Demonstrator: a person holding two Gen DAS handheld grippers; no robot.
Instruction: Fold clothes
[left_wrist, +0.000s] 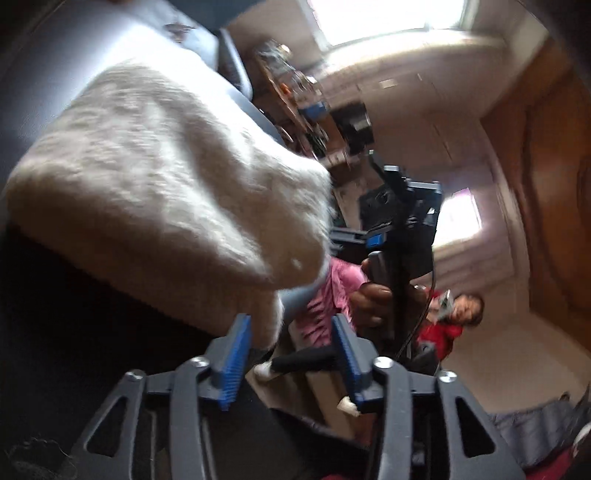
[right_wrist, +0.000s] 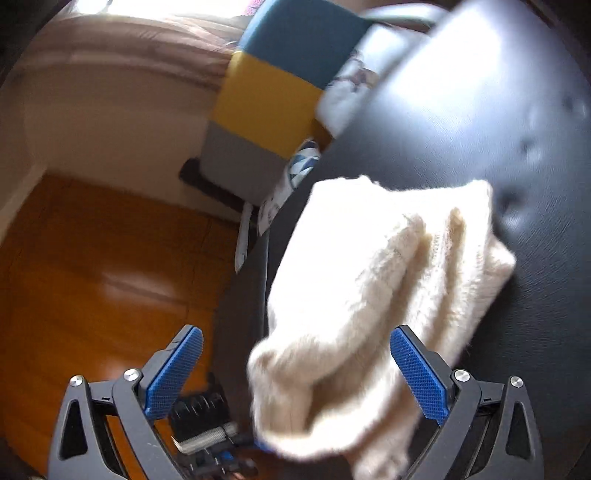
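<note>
The left tool is open, empty, just beside a cream knitted garment lying folded on the dark padded worktop near its edge. The right tool gapes around its thick, soft, light end; a folded edge looks the best hold.

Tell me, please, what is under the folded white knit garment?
The white knit garment lies on a dark leather-like surface, which shows bare around it. Whatever is directly beneath the garment is covered, so I cannot see it.
</note>
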